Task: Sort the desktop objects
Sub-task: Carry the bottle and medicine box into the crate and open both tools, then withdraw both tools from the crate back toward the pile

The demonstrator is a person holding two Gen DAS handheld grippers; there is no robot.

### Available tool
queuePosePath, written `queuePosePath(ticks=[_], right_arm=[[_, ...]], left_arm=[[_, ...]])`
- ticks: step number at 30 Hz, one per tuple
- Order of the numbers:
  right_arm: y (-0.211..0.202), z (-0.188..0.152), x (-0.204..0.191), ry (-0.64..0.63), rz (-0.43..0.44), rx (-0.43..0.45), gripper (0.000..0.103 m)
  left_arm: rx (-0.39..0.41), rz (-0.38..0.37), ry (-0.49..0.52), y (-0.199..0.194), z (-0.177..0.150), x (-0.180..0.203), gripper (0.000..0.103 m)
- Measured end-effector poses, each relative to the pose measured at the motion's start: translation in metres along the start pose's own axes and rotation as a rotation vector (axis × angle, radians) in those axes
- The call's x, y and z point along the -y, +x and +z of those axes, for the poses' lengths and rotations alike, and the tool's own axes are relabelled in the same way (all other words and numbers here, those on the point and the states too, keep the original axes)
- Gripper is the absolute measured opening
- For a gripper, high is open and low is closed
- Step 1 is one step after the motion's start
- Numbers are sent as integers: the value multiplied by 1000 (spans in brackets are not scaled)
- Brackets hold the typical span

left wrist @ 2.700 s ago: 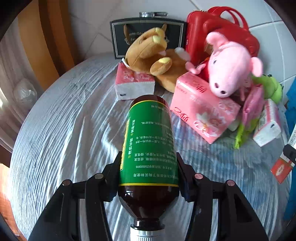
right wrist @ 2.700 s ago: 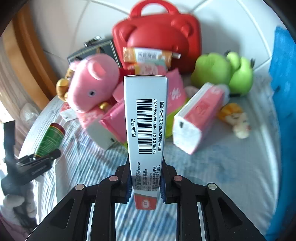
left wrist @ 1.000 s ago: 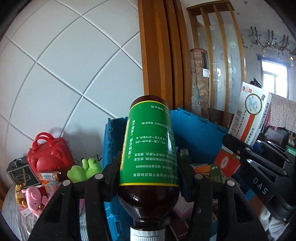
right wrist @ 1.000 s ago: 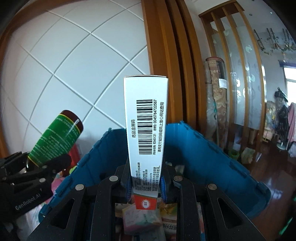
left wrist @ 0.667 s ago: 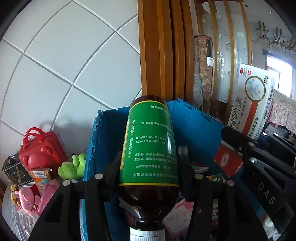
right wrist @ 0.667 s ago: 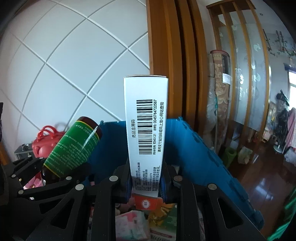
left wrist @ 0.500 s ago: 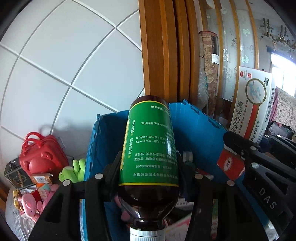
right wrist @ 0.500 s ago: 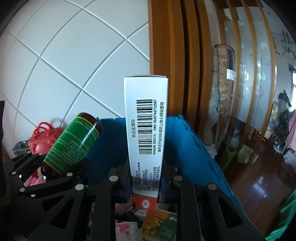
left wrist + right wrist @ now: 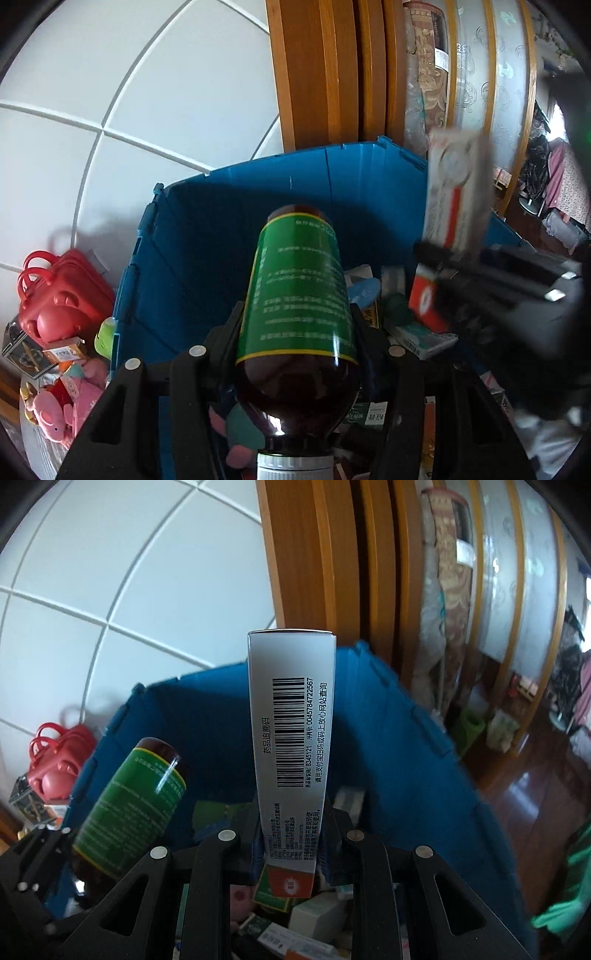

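My left gripper (image 9: 297,332) is shut on a brown medicine bottle with a green label (image 9: 299,295), held over the open blue crate (image 9: 207,236). The bottle also shows in the right wrist view (image 9: 133,805). My right gripper (image 9: 291,830) is shut on a tall white medicine box with a barcode (image 9: 291,731), held over the same crate (image 9: 417,746). In the left wrist view the box (image 9: 454,199) and right gripper (image 9: 517,284) are blurred at the right.
The crate holds several medicine boxes (image 9: 310,912) and other packets (image 9: 424,336). A red bear-shaped case (image 9: 55,291), pink plush toys (image 9: 55,417) and a green toy (image 9: 105,332) lie left of the crate. A tiled wall and wooden frame (image 9: 317,74) stand behind.
Both grippers have moved from the table's toy pile to above the blue crate and have tilted downward into it. Both loads stay gripped.
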State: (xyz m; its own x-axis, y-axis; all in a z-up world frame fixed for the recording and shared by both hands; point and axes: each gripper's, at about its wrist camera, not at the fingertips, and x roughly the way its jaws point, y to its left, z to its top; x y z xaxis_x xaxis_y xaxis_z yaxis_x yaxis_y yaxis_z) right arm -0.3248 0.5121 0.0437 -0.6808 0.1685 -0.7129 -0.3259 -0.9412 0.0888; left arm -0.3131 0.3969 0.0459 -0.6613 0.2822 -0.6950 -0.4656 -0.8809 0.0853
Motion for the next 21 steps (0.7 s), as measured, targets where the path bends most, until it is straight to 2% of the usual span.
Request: queuePosePath(ticks=[2, 5, 10, 15, 18, 21], right_arm=[[6, -3, 0, -22, -22, -19, 23], [6, -10, -4, -74, -88, -5, 23], [15, -17, -8, -112, -115, -39, 23], [16, -16, -2, -92, -118, -45, 24], [16, -17, 1, -79, -113, -51, 33], [18, -15, 1, -75, -114, -61, 55]], left_arm=[[-2, 33, 9, 2, -2, 1, 51], [-42, 23, -12, 8, -5, 0, 51], [-63, 25, -29, 11, -10, -8, 57], [-87, 22, -53, 17, -13, -15, 57], [-105, 25, -58, 20, -15, -17, 57], [-111, 22, -55, 22, -16, -17, 57]])
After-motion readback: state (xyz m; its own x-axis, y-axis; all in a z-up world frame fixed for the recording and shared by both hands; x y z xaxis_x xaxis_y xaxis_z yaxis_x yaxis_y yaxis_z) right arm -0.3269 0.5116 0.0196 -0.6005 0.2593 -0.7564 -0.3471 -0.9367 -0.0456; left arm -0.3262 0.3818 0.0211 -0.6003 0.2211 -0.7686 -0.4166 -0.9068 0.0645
